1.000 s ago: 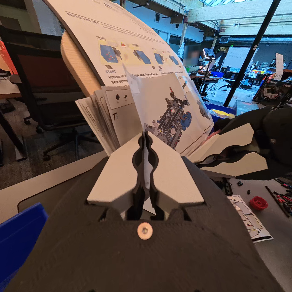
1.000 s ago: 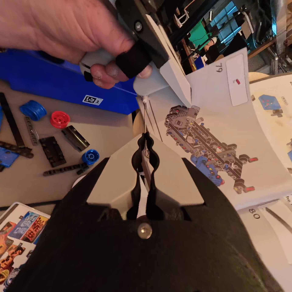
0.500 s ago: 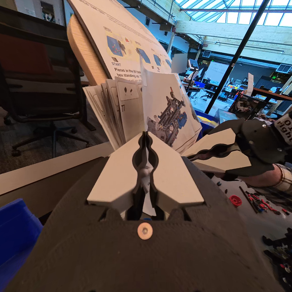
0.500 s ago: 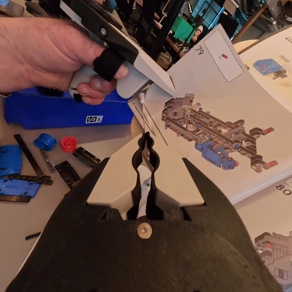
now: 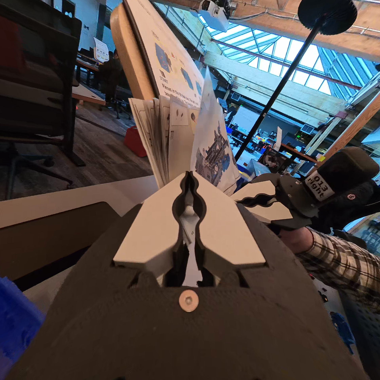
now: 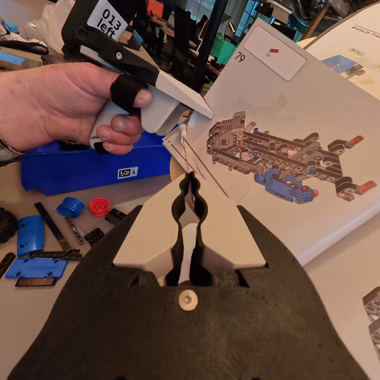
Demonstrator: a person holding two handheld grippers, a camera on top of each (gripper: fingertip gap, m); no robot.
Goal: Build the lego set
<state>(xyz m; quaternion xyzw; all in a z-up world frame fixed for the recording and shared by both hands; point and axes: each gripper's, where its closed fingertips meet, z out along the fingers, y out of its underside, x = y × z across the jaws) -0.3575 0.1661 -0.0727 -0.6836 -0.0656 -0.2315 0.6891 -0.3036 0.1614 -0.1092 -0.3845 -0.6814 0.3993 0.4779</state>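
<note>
In the left wrist view, the left gripper (image 5: 190, 174) is seen with jaws clenched on thin, matt pages of the manual (image 5: 213, 152), fanned upright. The right gripper (image 5: 238, 200) lies just beside it.

In the right wrist view, the right gripper (image 6: 190, 176) has its jaws closed on a page edge. Glossy loose parts – a red wheel (image 6: 99, 206), blue panels (image 6: 30, 234) – lie unassembled on the table (image 6: 41, 318); most building is judged left.

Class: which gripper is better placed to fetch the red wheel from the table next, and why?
Right, probably: the left gripper is clamped on a booklet page, while the red wheel lies close below the right gripper.
</note>
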